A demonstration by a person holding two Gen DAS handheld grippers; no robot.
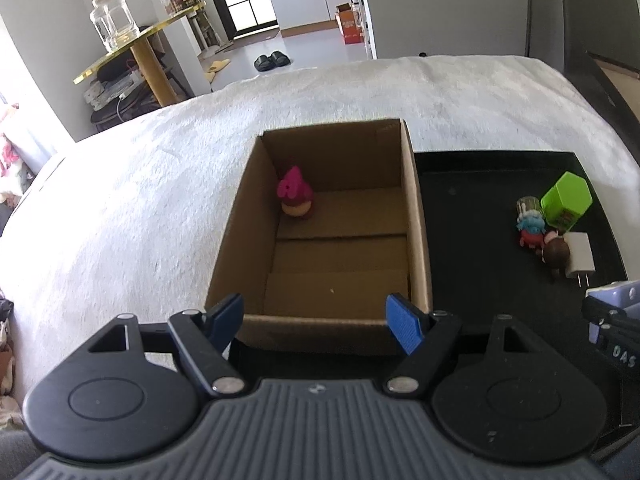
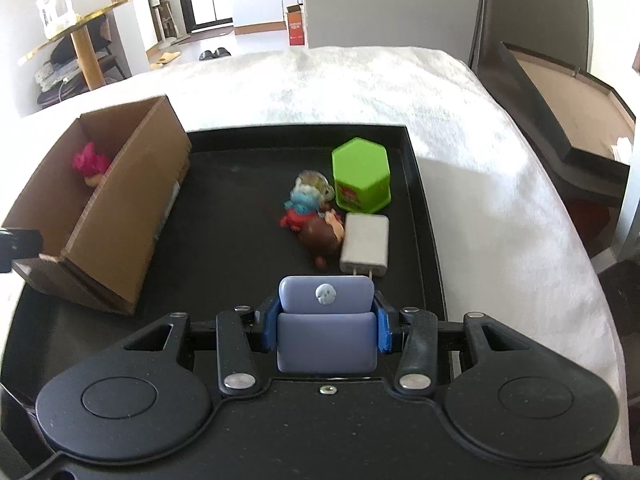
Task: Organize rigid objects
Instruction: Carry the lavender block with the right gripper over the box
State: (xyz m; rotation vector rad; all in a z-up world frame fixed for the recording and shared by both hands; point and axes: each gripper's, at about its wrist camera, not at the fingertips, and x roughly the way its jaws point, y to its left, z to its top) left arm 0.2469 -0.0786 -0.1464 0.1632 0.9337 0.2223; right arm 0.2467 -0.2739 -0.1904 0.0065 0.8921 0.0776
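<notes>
Purple case (image 2: 327,328), small w/ a pale skull-like badge on its raised lid, sits pinched between the blue pads (image 2: 270,330) of the right gripper (image 2: 326,330), held above the near end of the black tray (image 2: 224,240). Pads press on both its sides. In the left wrist view it shows only as a sliver at the right edge (image 1: 616,304).

Just beyond it on the tray: white charger (image 2: 366,248), prongs toward the gripper, touching a brown-haired figurine (image 2: 322,236) lying on its side. Next to that a blue and red figurine (image 2: 300,208), then a clear glassy piece (image 2: 314,182), too blurred to ID. Green hexagon box (image 2: 361,178) stands upright at the far side of the cluster, just beside the charger.

Cardboard box (image 1: 416,240) is open-topped, at the tray's left side. Inside, a pink figurine (image 1: 295,194) sits in the far left corner; rest of the floor is bare cardboard.

Left gripper (image 1: 316,322) hangs over the box's near edge, jaws spread wide, nothing between its blue pads (image 1: 404,322).

Tray and box rest on a white fuzzy blanket (image 1: 160,200).
</notes>
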